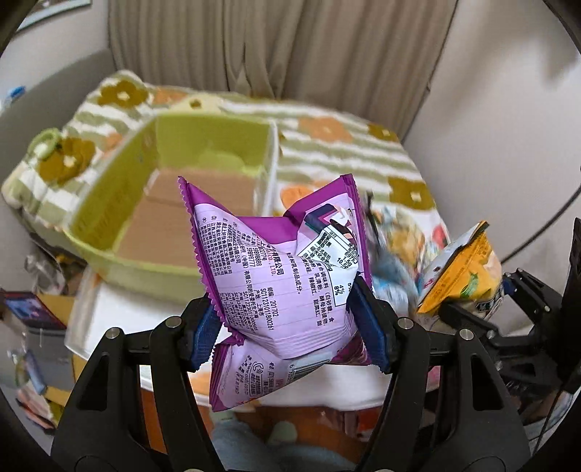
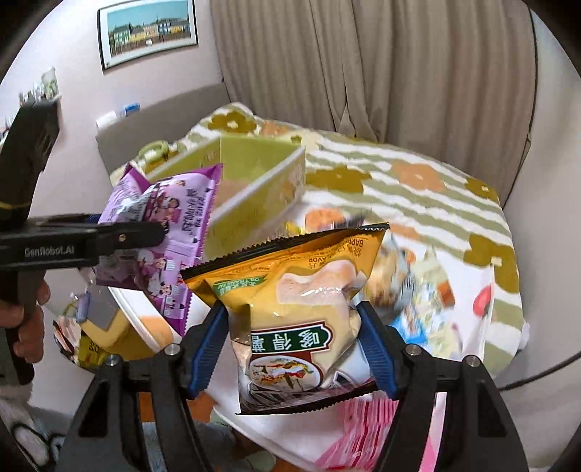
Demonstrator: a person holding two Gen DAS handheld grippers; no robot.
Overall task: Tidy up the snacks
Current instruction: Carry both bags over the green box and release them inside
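Note:
My left gripper [image 1: 287, 323] is shut on a purple snack packet [image 1: 279, 276], held in the air in front of a green open box [image 1: 120, 174] with a brown floor. The packet also shows in the right wrist view [image 2: 167, 232], left of centre, with the box [image 2: 261, 188] behind it. My right gripper [image 2: 292, 341] is shut on a yellow snack bag [image 2: 297, 301], held above the table. That bag shows at the right in the left wrist view [image 1: 464, 268]. Several loose snack packets [image 2: 410, 287] lie blurred on the table behind.
A striped floral cloth [image 1: 337, 152] covers the far part of the round white table [image 1: 120, 308]. Beige curtains [image 2: 381, 65] hang behind. A framed picture [image 2: 149, 32] is on the wall. Pink packets [image 2: 363, 435] lie at the near edge. Clutter lies on the floor [image 1: 32, 319] at the left.

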